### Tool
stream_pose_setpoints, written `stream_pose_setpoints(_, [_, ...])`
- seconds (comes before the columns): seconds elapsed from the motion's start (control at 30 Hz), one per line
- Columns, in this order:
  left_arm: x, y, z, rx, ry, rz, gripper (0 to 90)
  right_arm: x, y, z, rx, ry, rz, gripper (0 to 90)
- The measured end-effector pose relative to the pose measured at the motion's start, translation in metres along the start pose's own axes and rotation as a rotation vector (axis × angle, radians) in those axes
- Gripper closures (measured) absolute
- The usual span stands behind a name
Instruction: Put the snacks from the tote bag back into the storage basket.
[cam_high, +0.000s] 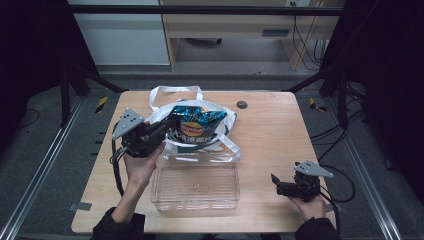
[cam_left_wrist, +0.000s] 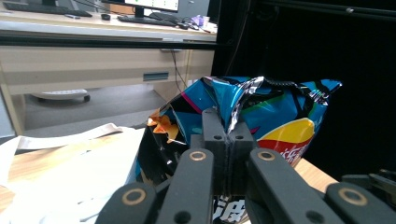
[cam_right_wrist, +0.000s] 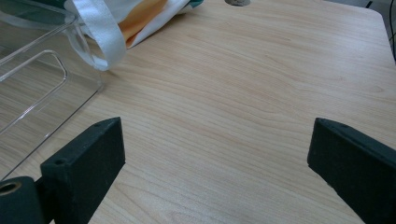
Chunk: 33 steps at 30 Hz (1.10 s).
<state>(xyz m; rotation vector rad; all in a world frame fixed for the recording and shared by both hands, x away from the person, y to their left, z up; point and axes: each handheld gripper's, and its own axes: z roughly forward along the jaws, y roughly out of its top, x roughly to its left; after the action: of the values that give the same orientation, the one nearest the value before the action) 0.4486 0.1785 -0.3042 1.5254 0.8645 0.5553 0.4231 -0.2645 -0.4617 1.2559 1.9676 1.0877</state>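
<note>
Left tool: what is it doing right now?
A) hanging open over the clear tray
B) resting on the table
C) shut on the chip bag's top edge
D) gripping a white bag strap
C: the left tool is closed, pinching the crumpled top of the chip bag above the white bag.

The only printing was on the chip bag (cam_high: 196, 125). In the high view its front carried a round red and yellow brand mark with white lettering across the middle, but the letters were too small and blurred to read. In the left gripper view the same bag (cam_left_wrist: 280, 116) showed part of this mark, with some white characters on the red band and larger white characters lower down, half hidden behind the jaws. None of them could be read with certainty.
</note>
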Motion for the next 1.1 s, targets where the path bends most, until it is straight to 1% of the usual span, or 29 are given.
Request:
stream_pose_setpoints(0.17, [-0.004,-0.006,-0.011,-0.005,-0.02,-0.006,89.6,0.0,0.0,0.0,0.001,0.001,0.0,4.3])
stream_pose_setpoints(0.27, [-0.006,-0.008,-0.018,-0.011,-0.025,-0.009,89.6,0.0,0.0,0.0,0.001,0.0,-0.001,4.4])
stream_pose_setpoints(0.37, [-0.008,-0.01,-0.025,-0.009,-0.031,-0.005,89.6,0.0,0.0,0.0,0.001,0.001,-0.001,4.4])
stream_pose_setpoints(0.47, [-0.012,-0.014,-0.033,-0.01,-0.038,-0.004,89.6,0.0,0.0,0.0,0.003,0.001,-0.002,4.4])
stream_pose_setpoints(0.67, [-0.024,-0.021,-0.047,-0.004,-0.057,0.009,89.6,0.001,0.0,-0.001,0.004,0.002,-0.003,4.5])
stream_pose_setpoints(0.83, [-0.029,-0.029,-0.051,0.01,-0.07,0.009,89.6,0.001,0.0,-0.001,0.007,0.003,-0.005,4.5])
stream_pose_setpoints(1.1, [-0.032,-0.048,-0.051,0.054,-0.065,0.001,89.6,0.002,0.0,-0.001,0.006,0.005,-0.004,4.7])
